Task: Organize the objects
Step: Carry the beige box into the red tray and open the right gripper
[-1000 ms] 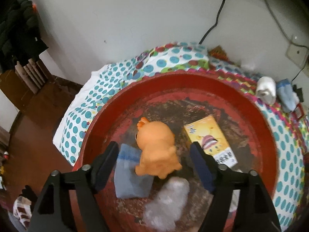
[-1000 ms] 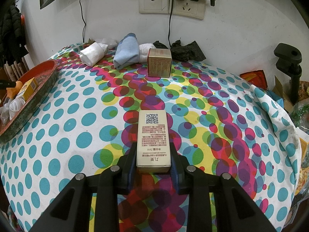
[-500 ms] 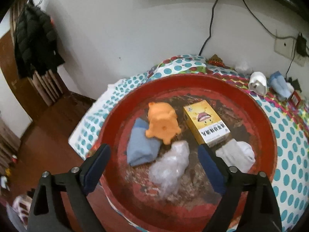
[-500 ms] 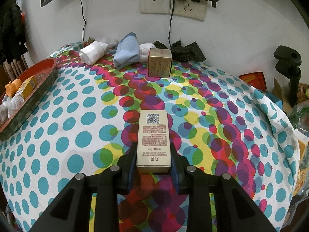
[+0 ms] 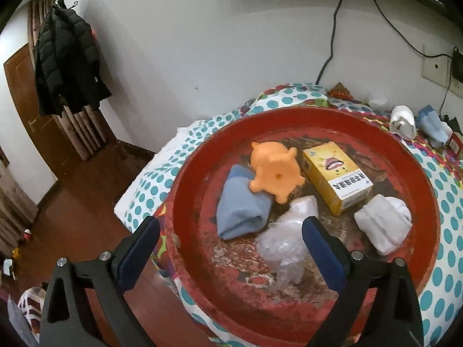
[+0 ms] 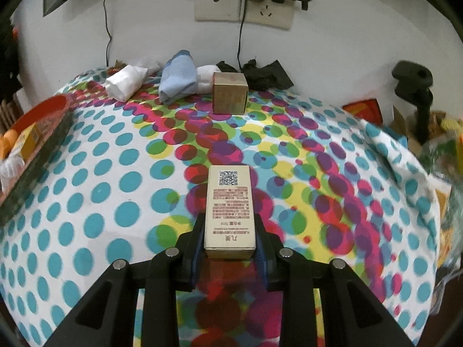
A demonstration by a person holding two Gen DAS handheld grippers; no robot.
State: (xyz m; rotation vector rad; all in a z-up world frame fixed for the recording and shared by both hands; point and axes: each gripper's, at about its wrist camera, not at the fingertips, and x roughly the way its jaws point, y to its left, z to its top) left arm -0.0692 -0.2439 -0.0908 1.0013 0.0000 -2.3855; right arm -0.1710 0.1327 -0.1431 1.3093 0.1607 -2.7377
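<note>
My left gripper [image 5: 231,240] is open and empty, held above the near rim of a round red tray [image 5: 327,312]. The tray holds an orange rubber toy [image 5: 275,172], a folded blue cloth [image 5: 241,205], a yellow box [image 5: 337,180], a clear plastic bag [image 5: 286,237] and a white rolled cloth [image 5: 383,224]. My right gripper [image 6: 230,244] is shut on a long beige box [image 6: 230,211] with a QR code, held over the dotted tablecloth [image 6: 115,179]. The tray's edge [image 6: 43,110] shows at the left of the right wrist view.
By the back wall lie a white roll [image 6: 126,82], a blue rolled cloth [image 6: 178,76], a brown cube box [image 6: 230,92] and black crumpled stuff [image 6: 266,73]. A black clamp stand [image 6: 415,85] stands at right. Cables hang from the wall socket [image 6: 266,11]. The floor [image 5: 72,217] drops off left of the tray.
My left gripper has pulled up and back from the tray, leaving the orange toy lying there. My right gripper holds still with the beige box.
</note>
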